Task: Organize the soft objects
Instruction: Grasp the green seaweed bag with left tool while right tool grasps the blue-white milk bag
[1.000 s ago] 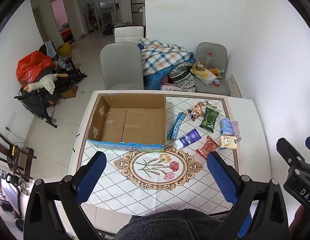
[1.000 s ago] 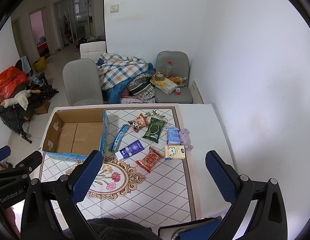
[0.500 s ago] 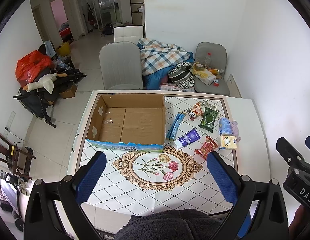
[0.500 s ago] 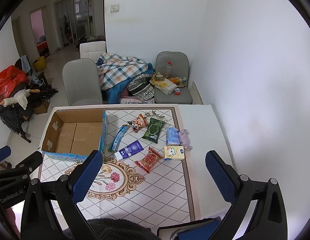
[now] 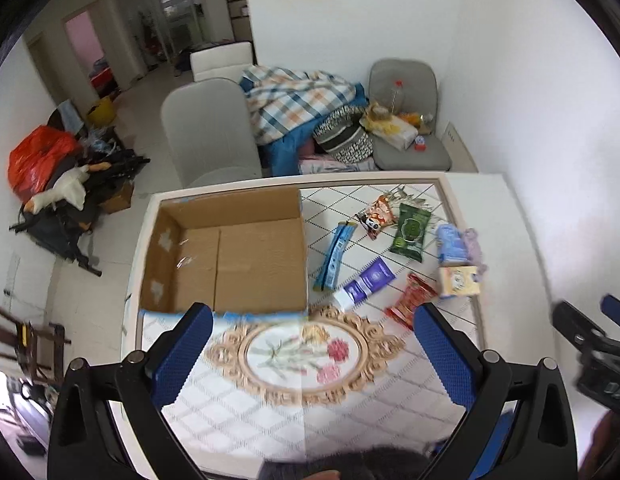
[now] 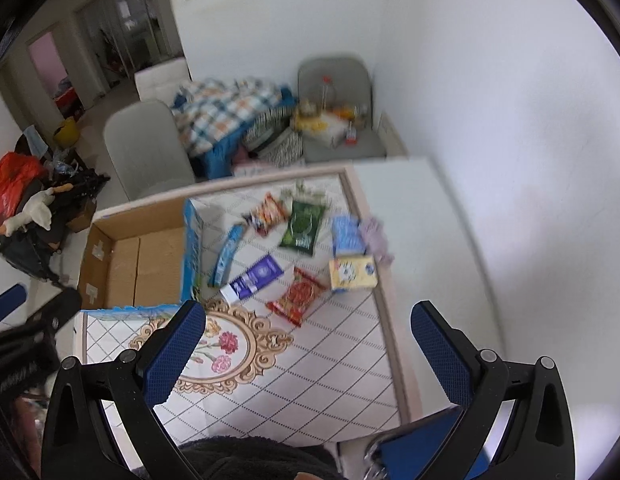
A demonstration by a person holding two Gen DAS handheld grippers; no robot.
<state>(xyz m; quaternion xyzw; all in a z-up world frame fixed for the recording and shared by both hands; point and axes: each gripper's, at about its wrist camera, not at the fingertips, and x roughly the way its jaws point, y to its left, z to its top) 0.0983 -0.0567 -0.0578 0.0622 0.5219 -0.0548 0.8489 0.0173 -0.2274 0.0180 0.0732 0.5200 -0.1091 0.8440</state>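
An open, empty cardboard box (image 5: 230,256) stands on the left of the table (image 5: 505,216); it also shows in the right wrist view (image 6: 138,256). To its right lie several soft packets: a red snack bag (image 5: 409,300), a purple tube (image 5: 365,282), a green wipes pack (image 5: 409,228), a yellow tissue pack (image 5: 457,282), a blue tissue pack (image 5: 449,242). My left gripper (image 5: 310,356) is open and empty above the near table. My right gripper (image 6: 308,356) is open and empty, high above the table's near right.
A long blue packet (image 5: 333,256), a panda snack bag (image 5: 375,216) and a small purple plush (image 5: 473,240) lie among the packets. Grey chairs (image 5: 210,136) and a plaid blanket (image 5: 294,100) stand behind the table. A white wall (image 6: 509,120) is at the right.
Both grippers have moved forward and down toward the table, so the box and packets look larger. The right view has swung left and is blurred. Nothing was picked up.
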